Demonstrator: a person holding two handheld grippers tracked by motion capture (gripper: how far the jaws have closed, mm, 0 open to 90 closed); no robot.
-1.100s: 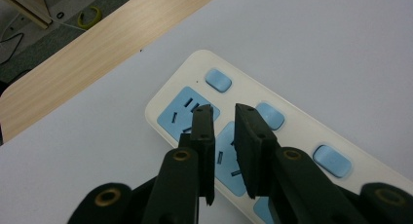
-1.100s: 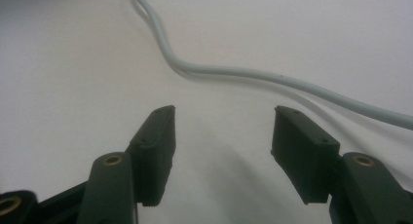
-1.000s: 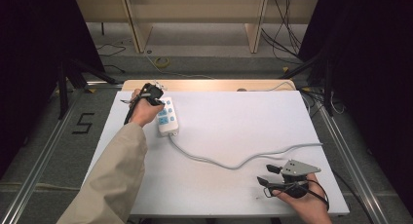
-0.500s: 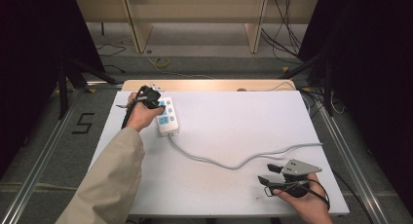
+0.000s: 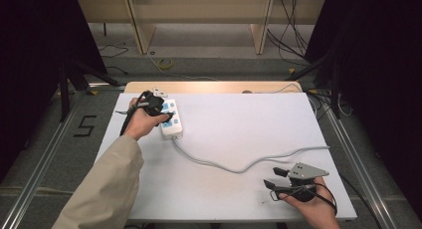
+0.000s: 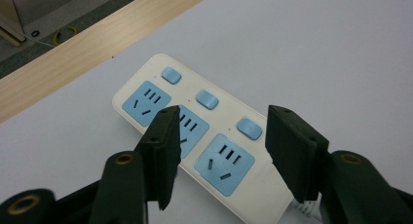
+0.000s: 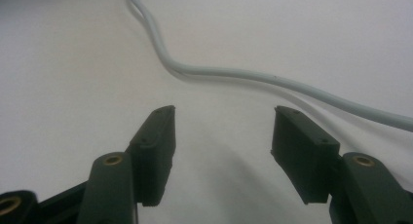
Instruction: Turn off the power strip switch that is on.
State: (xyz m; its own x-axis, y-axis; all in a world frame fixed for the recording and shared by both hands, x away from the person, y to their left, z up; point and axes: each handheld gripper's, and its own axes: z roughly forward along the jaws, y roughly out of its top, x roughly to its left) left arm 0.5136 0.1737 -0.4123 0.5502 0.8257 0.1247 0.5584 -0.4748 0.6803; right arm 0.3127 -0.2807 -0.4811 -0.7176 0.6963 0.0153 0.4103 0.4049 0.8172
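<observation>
One power strip [image 6: 195,136] with three sockets and three switches sits under your left gripper [image 6: 219,151], jaws just spreading, nothing between; your right gripper [image 7: 221,146] gapes empty.

We see the power strip [image 6: 195,136] partly covered by the left gripper [image 6: 219,151]: one finger [image 6: 163,151] hides much of its middle socket. The strip's cable end runs off the bottom edge. From above, the person's hand [image 5: 142,122] hides the strip's left side, and its small switches blur.
</observation>
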